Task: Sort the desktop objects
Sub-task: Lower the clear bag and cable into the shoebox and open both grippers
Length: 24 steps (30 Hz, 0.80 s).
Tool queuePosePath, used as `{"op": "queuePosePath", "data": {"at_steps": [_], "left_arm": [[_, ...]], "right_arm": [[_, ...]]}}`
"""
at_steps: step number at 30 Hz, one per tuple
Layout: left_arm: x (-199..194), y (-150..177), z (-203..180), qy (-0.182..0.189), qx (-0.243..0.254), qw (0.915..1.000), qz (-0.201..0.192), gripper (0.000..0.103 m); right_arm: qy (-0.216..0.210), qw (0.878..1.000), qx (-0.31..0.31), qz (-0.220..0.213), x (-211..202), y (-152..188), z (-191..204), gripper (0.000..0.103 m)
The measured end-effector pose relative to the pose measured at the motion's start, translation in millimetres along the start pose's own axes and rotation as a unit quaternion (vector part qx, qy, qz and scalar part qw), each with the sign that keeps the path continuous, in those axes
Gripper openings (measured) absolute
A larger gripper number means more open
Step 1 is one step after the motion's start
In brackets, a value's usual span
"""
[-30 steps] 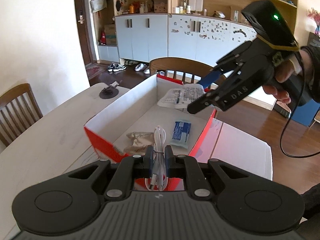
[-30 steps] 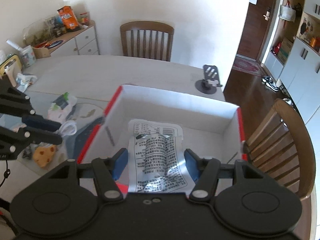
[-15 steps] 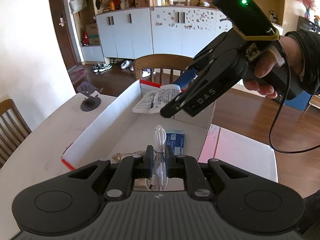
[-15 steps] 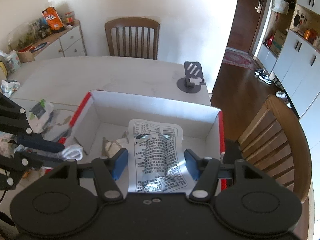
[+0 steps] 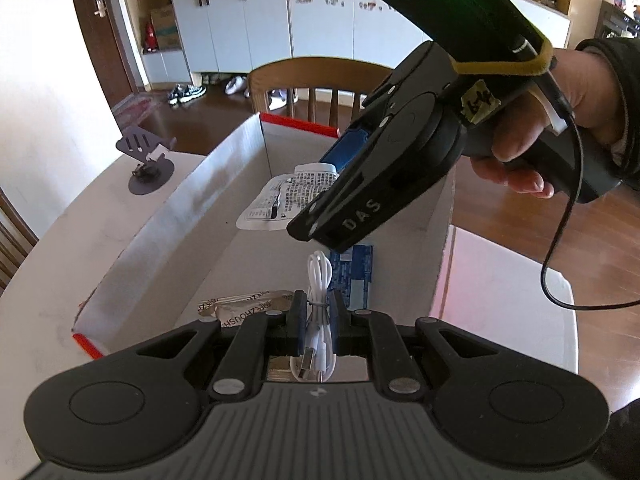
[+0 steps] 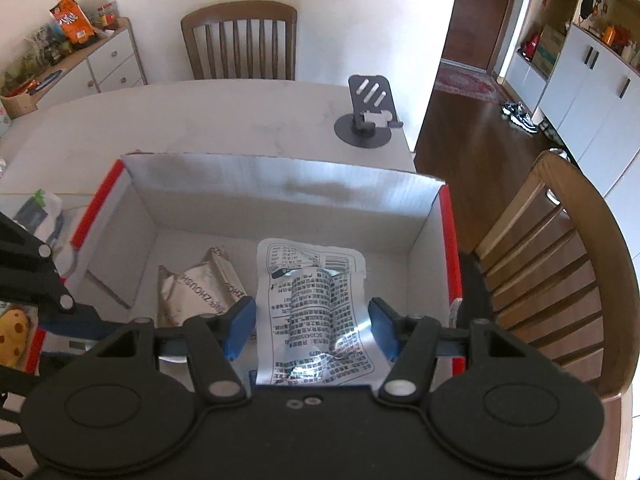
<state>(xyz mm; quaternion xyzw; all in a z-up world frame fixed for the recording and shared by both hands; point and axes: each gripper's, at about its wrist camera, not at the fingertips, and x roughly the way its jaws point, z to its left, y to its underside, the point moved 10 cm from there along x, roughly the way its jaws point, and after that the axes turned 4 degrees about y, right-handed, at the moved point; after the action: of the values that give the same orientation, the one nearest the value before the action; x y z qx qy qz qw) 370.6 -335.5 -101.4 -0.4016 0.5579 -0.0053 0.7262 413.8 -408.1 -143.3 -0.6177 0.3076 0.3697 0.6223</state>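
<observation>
Cardboard box (image 6: 280, 184) walls — tongs (image 6: 312, 330) inside

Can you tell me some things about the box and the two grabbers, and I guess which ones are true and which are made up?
1. The left gripper is pinching a white cable. True.
2. The box has nothing inside. False: a beige packet and a blue packet lie in it.
3. The right gripper carries a printed silver packet over the box. True.
4. The phone stand is inside the box. False: it stands on the table beyond it.
</observation>
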Motion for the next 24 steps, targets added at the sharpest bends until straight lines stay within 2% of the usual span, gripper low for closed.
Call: {"op": "queuePosePath", "data": {"at_steps": [8, 24], "left_arm": [[31, 3, 5, 0.002, -0.011, 0.9984, 0.056, 0.01], [67, 33, 10, 0.03, -0.042, 0.9911, 0.123, 0.01]], "right_arm": [[0.008, 1.0, -0.004, 0.017, 22, 0, -2, 0.061], [0.011, 0.998, -0.005, 0.057, 64, 10, 2, 0.061]]}}
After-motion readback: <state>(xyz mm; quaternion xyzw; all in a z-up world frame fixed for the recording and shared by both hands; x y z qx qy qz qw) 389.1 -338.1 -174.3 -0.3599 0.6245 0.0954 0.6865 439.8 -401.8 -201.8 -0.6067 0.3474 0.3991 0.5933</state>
